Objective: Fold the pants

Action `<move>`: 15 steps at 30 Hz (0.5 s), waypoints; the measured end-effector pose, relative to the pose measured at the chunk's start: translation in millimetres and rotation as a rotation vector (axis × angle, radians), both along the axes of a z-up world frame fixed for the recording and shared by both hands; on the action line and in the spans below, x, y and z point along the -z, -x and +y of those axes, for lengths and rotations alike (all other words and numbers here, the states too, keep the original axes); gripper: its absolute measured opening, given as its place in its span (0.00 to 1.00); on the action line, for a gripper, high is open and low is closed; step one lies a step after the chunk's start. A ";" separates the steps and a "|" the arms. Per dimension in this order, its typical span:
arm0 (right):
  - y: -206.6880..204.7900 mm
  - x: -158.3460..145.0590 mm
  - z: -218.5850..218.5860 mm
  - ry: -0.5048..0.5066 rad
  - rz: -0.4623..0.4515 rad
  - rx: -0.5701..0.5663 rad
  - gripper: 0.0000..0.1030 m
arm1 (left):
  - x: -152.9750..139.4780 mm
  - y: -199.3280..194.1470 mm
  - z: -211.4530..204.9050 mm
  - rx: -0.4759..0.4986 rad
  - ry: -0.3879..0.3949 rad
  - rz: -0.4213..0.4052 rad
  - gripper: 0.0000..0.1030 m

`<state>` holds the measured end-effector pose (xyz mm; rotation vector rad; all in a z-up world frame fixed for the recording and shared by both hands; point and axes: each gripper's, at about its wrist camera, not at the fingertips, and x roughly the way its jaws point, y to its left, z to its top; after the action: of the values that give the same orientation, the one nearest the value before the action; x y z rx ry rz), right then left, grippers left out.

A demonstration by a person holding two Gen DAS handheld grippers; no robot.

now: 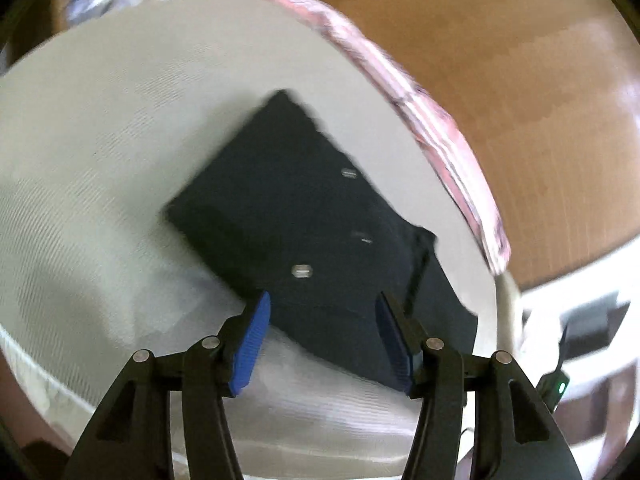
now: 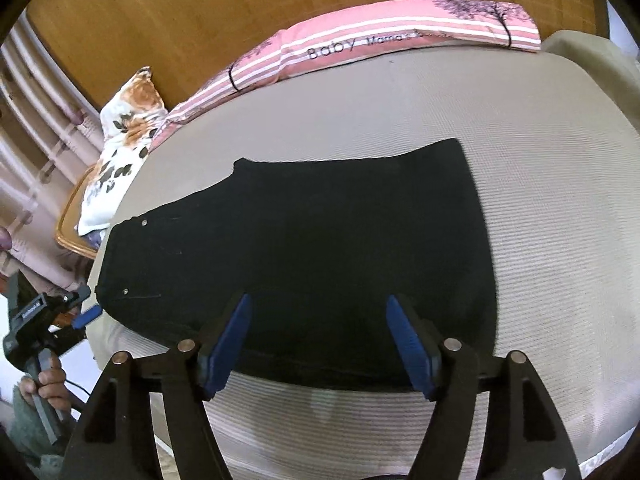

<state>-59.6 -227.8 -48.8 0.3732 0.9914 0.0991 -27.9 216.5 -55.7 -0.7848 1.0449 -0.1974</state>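
The black pants lie folded flat mid-mattress, near its front edge, waistband toward the left side. Both the left gripper and right gripper hover with tongs apart, holding nothing, probably so the fold can settle.

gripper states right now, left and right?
Left gripper: open, holding nothing, above the black pants.
Right gripper: open, holding nothing, above the same pants.

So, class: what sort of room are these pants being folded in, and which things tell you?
Most likely a bedroom: the pants lie on a mattress, with a pink striped pillow against a wooden headboard.
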 end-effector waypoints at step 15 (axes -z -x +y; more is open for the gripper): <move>-11.4 1.3 21.5 0.009 0.019 -0.034 0.66 | 58.8 -6.9 49.8 -0.196 0.217 0.091 0.55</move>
<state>-48.2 -206.3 -50.1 0.3498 1.0166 0.1224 -20.9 266.2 -114.5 -1.0957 1.0358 -0.1090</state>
